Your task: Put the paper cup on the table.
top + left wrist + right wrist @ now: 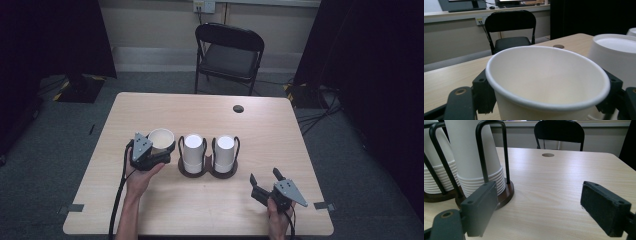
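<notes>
Left gripper [159,148] clamped on smooth, tapered paper cup [161,138], right gripper [266,183] with padded jaws spread, wire-looped holder [208,170] of ribbed cup stacks

A light wooden table [165,107] at frame centre carries two dark round holders [193,170] of stacked white cups [193,150], with a cable hole [238,108] at upper right.

White paper cup [161,138], round rolled rim, empty, upright, mouth up; clamped between the left tool's [159,148] jaws, just left of two inverted cup stacks.
</notes>
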Available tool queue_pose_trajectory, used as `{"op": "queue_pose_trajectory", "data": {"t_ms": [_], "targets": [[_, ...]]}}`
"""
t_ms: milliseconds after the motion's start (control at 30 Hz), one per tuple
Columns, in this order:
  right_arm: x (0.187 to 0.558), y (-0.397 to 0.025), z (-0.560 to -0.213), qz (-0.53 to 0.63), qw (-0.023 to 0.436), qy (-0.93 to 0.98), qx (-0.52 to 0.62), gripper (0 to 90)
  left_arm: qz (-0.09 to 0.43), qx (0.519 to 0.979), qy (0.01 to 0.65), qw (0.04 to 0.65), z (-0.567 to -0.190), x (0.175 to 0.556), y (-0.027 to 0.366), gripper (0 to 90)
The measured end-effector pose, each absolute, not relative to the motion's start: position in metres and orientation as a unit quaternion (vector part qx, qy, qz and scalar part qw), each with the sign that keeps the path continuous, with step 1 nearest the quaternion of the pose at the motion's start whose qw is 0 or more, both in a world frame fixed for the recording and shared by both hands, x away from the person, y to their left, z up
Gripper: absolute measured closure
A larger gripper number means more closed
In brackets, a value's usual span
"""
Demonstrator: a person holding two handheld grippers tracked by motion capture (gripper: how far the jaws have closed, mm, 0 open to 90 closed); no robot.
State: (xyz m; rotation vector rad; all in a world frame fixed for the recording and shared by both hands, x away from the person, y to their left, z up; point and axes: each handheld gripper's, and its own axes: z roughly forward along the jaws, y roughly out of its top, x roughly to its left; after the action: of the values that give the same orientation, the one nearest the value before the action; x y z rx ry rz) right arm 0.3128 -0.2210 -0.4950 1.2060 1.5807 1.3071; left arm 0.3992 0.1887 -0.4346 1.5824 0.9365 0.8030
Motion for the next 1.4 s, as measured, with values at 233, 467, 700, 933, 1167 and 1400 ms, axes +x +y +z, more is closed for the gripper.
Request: {"op": "queue_pose_trajectory", "data": {"t_ms": [233,467,700,933,1167,1400], "targets": [[0.313,-0.22,-0.495,0.507,0.374,0.618,0.47,13.7,0.323,0.665,0.406,0.537,-0.436,0.419,0.19,22.0],[0.313,-0.22,-0.495,0.507,0.372,0.621,0.468,13.7,0.326,0.671,0.41,0.525,-0.444,0.433,0.194,21.6],[0.314,-0.219,-0.495,0.502,0.371,0.628,0.465,13.7,0.309,0.677,0.425,0.515,-0.46,0.447,0.195,20.7],[0.314,-0.218,-0.495,0.502,0.368,0.63,0.465,13.7,0.301,0.685,0.432,0.504,-0.471,0.451,0.193,18.1],[0.314,-0.219,-0.495,0.502,0.367,0.63,0.465,13.8,0.29,0.699,0.434,0.489,-0.48,0.452,0.195,18.3],[0.314,-0.219,-0.495,0.502,0.367,0.629,0.466,13.8,0.276,0.705,0.439,0.484,-0.486,0.453,0.195,15.2]]}}
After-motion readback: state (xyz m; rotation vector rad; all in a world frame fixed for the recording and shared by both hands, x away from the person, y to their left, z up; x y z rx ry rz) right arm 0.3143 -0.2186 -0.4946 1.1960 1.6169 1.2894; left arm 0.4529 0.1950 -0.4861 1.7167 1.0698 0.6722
